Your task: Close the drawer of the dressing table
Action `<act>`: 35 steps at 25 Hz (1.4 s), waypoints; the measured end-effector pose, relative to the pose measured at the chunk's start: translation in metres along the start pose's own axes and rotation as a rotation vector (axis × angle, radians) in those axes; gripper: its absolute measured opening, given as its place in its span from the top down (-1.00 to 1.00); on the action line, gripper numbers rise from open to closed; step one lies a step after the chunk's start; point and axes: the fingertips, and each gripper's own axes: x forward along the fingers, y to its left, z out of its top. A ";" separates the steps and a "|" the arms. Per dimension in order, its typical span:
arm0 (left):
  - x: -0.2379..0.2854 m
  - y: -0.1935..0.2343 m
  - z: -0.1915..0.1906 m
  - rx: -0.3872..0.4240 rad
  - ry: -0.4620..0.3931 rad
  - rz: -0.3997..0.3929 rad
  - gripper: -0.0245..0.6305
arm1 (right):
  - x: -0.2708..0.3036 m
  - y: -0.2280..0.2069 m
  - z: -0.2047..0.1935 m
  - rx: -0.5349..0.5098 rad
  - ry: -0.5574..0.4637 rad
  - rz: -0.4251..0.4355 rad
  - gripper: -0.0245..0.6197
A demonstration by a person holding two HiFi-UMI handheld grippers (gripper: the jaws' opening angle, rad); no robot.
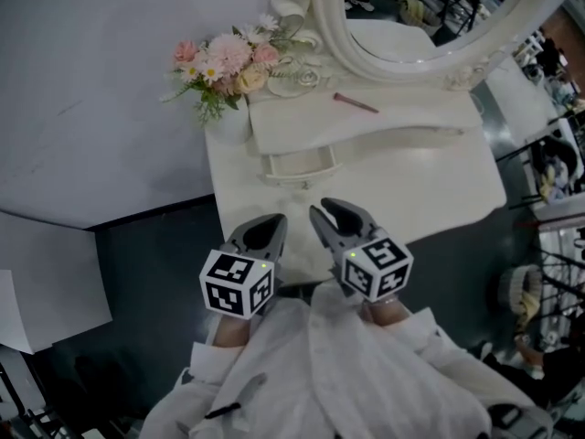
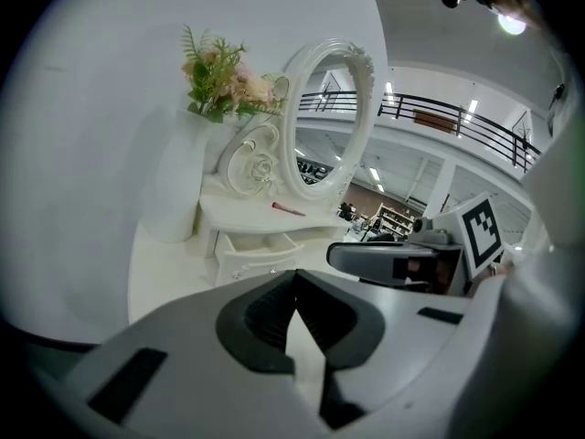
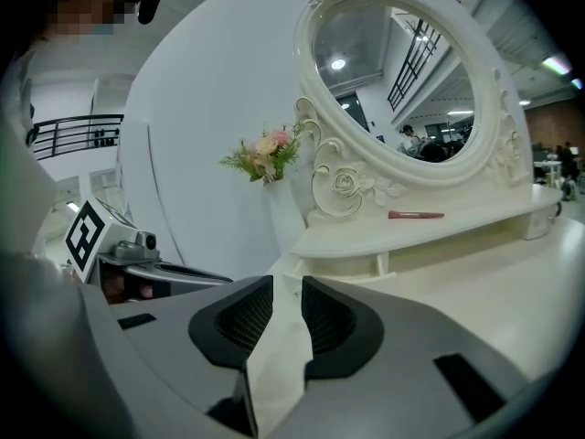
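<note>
The white dressing table (image 1: pixel 430 176) stands against a white wall. Its small drawer (image 1: pixel 297 165) under the raised shelf is pulled out; it also shows in the left gripper view as the drawer (image 2: pixel 256 250) and, partly hidden, in the right gripper view as the drawer (image 3: pixel 340 268). My left gripper (image 1: pixel 274 219) hovers over the table's front edge, a short way before the drawer, jaws touching at the tips, empty. My right gripper (image 1: pixel 322 210) is beside it with a narrow gap between its pads, holding nothing. The left gripper (image 2: pixel 294 280) and right gripper (image 3: pixel 286 282) both face the table.
An oval mirror (image 1: pixel 430 16) rises at the back. A vase of pink flowers (image 1: pixel 224 62) stands at the table's left corner. A pink stick (image 1: pixel 355 103) lies on the shelf. Dark floor surrounds the table; metal racks (image 1: pixel 558 273) are at right, a white board (image 1: pixel 46 282) at left.
</note>
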 end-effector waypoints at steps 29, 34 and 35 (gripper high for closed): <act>0.033 0.045 -0.023 -0.168 0.058 0.122 0.91 | 0.062 -0.045 -0.043 -0.009 0.236 0.094 0.64; 0.038 0.042 -0.027 -0.148 0.085 0.110 0.91 | 0.072 -0.046 -0.054 -0.024 0.266 0.098 0.64; 0.038 0.041 -0.028 -0.147 0.091 0.106 0.91 | 0.072 -0.047 -0.054 -0.029 0.265 0.097 0.64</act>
